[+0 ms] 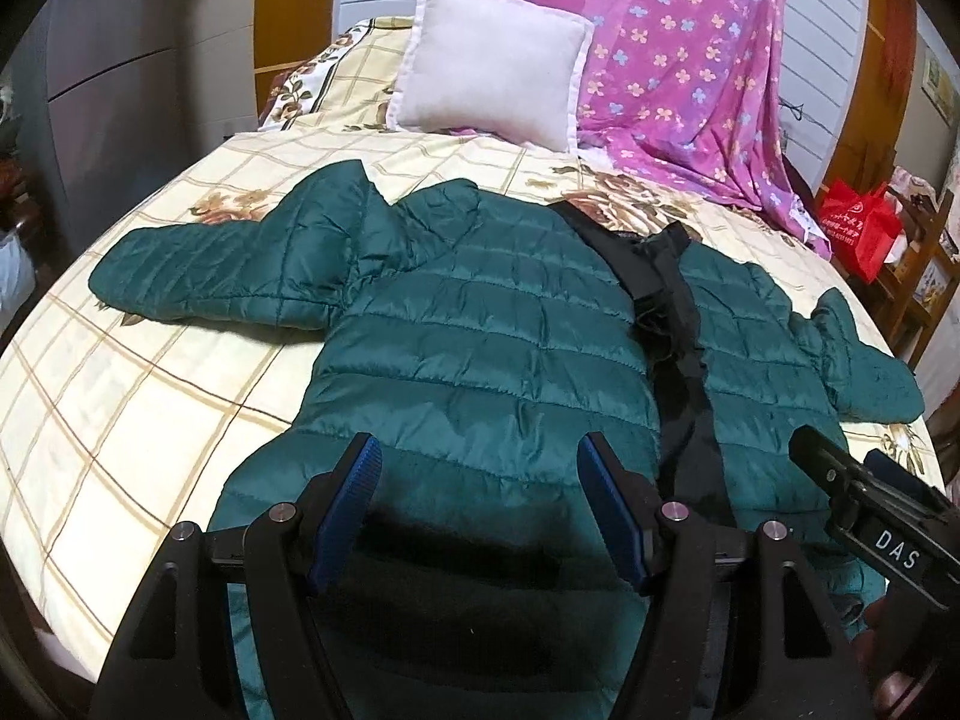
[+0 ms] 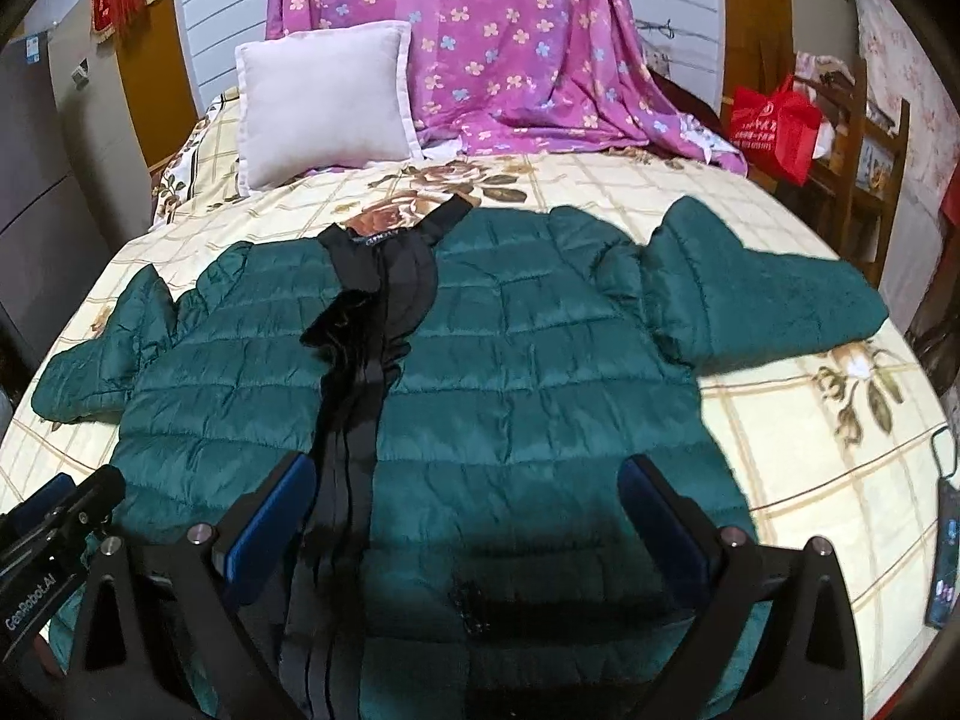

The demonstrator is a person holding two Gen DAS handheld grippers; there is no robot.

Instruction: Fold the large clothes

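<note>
A teal quilted puffer jacket (image 1: 480, 324) lies spread flat, front up, on a bed (image 1: 138, 396) covered in a cream sheet with a brown check and printed roses. The jacket's glossy shell is stitched in horizontal puffed bands; a black placket and lining (image 2: 360, 360) run down its open front, and both sleeves reach outward from the body. Beyond the jacket's collar, a plain pale square cushion (image 1: 492, 66) with a flat border leans up, and beside it hangs a pink cloth (image 1: 678, 48) dotted with small flowers. Off the jacket's right sleeve, a red carrier bag (image 2: 774, 120) sits by wooden shelving; its contents cannot be made out. Over the jacket's hem, the left hand-held gripper (image 1: 480, 474) and the right hand-held gripper (image 2: 468, 498) both stand with blue ribbed pads spread apart, holding nothing.
</note>
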